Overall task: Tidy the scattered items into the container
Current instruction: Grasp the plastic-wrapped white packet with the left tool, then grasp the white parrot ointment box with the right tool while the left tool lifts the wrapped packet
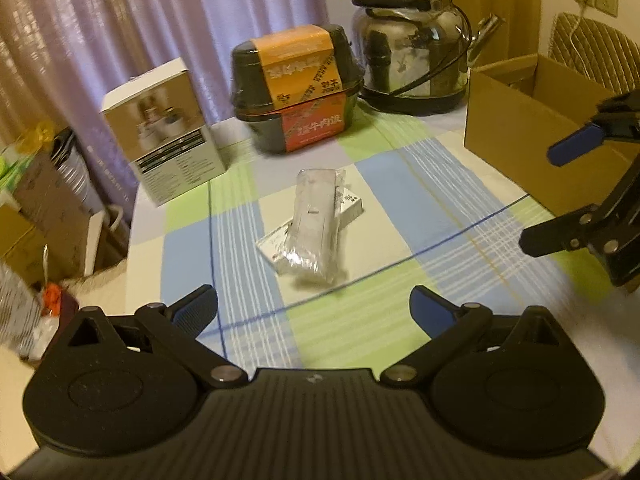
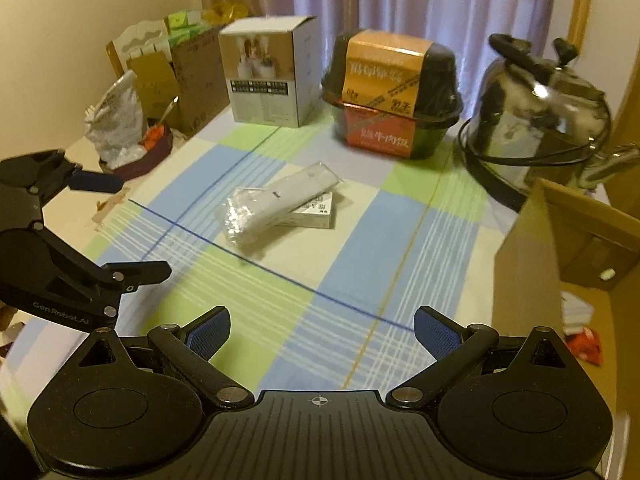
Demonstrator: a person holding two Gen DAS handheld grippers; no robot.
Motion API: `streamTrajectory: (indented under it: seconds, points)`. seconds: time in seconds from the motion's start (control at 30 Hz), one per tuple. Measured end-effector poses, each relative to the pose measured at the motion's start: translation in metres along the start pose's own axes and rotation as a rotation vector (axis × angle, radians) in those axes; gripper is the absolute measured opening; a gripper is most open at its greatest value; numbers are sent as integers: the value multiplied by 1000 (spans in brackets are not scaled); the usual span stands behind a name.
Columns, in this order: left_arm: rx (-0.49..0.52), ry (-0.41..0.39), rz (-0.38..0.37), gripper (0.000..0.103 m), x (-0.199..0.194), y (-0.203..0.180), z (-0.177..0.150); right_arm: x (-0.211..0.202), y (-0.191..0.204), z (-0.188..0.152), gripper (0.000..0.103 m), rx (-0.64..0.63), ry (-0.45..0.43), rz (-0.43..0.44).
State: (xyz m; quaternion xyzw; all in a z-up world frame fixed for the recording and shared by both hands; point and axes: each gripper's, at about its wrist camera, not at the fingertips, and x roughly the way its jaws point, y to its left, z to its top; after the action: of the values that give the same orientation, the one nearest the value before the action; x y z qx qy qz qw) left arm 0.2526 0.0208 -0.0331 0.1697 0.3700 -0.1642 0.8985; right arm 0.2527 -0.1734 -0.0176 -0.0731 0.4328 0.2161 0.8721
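My left gripper [image 1: 314, 312] and right gripper [image 2: 322, 332] both gape wide, ribbed blue pads empty. Ahead, a crinkly plastic-wrapped remote [image 1: 314, 220] lies across a flat white box [image 2: 314, 212] on checked tablecloth [image 2: 360, 248]; the open cardboard box [image 1: 516, 120] stands right.

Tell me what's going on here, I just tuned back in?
A tidy-up, between picks. The left gripper and right gripper both hover open and empty over the checked tablecloth. A plastic-wrapped remote lies on a small white box mid-table, untouched. The cardboard box stands open to the right. A carton, a meal tub and a kettle stand at the back.
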Motion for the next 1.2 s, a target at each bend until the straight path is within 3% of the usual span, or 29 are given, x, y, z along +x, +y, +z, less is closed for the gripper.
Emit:
streamTrajectory:
  seconds: [0.3, 0.47, 0.67, 0.73, 0.83, 1.1, 1.2]
  points:
    - [87, 15, -32, 90, 72, 8, 7, 61, -19, 21, 102, -128, 42, -32]
    - [83, 31, -36, 82, 102, 11, 14, 84, -24, 28, 102, -185, 74, -29]
    - [108, 50, -24, 66, 125, 5, 22, 101, -25, 34, 102, -202, 91, -26]
    - [125, 64, -17, 46, 130, 1, 23, 104, -26, 34, 102, -203, 94, -27]
    - [127, 70, -9, 37, 133, 0, 22, 105, -29, 34, 102, -200, 102, -31]
    - [123, 62, -20, 36, 97, -2, -5, 108, -27, 35, 102, -225, 105, -21]
    - [76, 56, -6, 36, 74, 4, -27, 116, -18, 40, 102, -286, 94, 6]
